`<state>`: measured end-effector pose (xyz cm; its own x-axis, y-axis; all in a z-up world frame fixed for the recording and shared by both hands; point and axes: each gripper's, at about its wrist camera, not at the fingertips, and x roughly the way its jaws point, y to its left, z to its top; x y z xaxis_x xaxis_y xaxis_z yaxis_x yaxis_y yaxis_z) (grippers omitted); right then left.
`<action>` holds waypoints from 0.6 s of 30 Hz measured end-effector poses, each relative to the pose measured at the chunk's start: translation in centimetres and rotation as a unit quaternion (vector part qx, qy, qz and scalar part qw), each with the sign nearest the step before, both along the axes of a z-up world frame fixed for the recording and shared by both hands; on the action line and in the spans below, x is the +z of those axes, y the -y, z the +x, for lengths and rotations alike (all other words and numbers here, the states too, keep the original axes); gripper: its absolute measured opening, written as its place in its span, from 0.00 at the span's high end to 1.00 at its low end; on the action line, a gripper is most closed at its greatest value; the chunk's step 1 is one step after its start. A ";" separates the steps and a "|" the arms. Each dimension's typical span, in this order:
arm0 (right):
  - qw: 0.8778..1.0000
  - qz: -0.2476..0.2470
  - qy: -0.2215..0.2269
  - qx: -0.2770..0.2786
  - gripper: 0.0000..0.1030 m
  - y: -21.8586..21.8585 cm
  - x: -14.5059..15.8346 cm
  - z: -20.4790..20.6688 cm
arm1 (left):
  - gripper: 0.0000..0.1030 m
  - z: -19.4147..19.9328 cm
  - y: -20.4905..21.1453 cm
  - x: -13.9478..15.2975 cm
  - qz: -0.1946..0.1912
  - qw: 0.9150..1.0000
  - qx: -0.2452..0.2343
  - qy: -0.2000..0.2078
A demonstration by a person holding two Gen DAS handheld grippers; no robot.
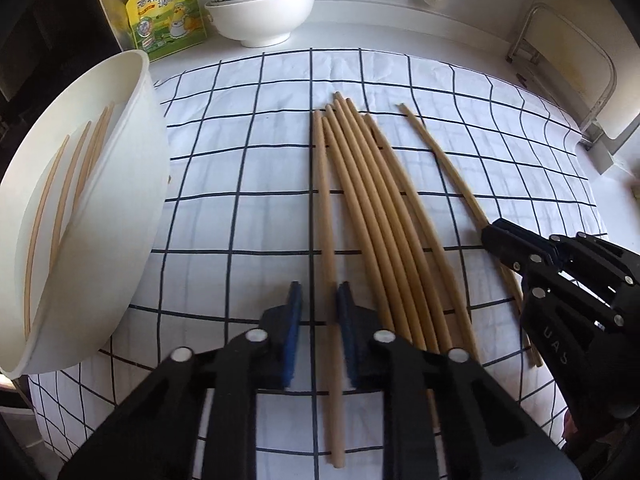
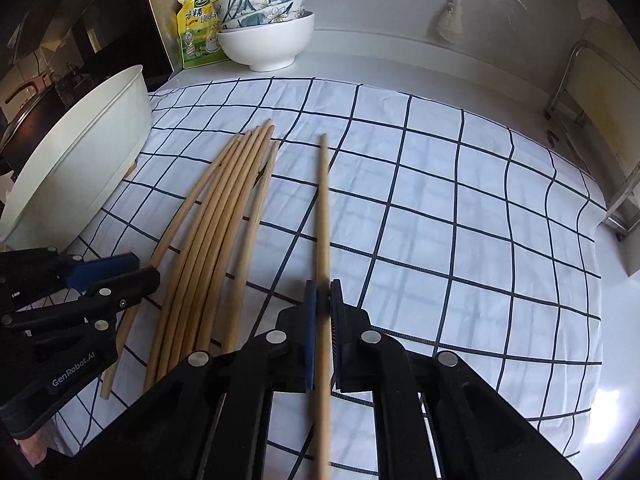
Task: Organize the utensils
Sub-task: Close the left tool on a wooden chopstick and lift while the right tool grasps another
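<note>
Several wooden chopsticks (image 1: 376, 216) lie in a bundle on a white checked cloth (image 1: 240, 168); the bundle also shows in the right wrist view (image 2: 216, 232). My left gripper (image 1: 319, 308) is slightly open, its pads on either side of the leftmost chopstick (image 1: 324, 208) without clamping it. My right gripper (image 2: 323, 304) is shut on a single chopstick (image 2: 323, 208), set apart to the right of the bundle. A tilted white container (image 1: 92, 216) at the left holds several chopsticks (image 1: 60, 196).
Stacked bowls (image 1: 260, 4) and a yellow seasoning pouch (image 1: 166, 12) stand at the back. A metal rack (image 1: 568, 64) sits at the right edge. The container also shows in the right wrist view (image 2: 80, 152).
</note>
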<state>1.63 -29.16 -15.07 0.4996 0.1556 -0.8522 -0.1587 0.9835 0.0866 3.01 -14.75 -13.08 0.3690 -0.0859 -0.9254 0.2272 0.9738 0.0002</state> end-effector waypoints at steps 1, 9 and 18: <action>1.000 0.007 -0.002 -0.004 0.94 0.2 0.0 0.0 | 0.93 0.1 0.1 0.0 0.001 1.000 -0.003 -0.002; 0.998 0.042 -0.006 -0.044 0.94 1.6 2.0 -1.2 | 0.93 0.7 -0.4 1.7 -0.028 1.000 -0.008 -0.006; 0.996 0.063 0.036 -0.048 0.94 0.0 8.3 -1.3 | 0.93 1.6 -2.6 8.6 -0.067 0.996 -0.009 0.051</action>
